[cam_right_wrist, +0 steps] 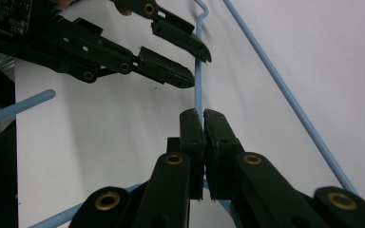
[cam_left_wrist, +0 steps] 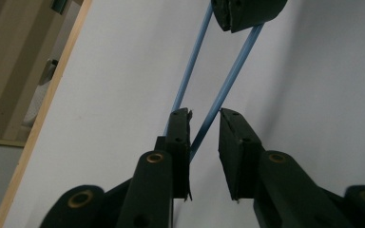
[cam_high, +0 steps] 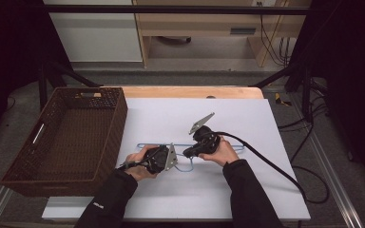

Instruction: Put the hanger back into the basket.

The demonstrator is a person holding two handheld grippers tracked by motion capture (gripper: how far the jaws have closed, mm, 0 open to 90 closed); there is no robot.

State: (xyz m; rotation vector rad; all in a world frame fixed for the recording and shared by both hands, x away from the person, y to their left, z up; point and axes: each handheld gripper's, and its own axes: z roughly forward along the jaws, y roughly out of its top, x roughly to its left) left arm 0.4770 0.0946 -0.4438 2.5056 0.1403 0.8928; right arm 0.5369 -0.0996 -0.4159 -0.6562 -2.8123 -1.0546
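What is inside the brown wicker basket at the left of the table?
The wicker basket holds nothing on the woven floor that the high view shows. Its near wall hides the strip of floor right behind it, so that part cannot be checked.

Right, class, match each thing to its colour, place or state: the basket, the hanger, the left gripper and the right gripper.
Things:
1 basket
2 hanger
3 left gripper
4 right gripper

Descriptions:
A jaws shut on the hanger's wire
B brown, at the left of the table
C blue, made of thin wire
D jaws apart, with one wire between them

Pairs: 1-B, 2-C, 3-D, 4-A
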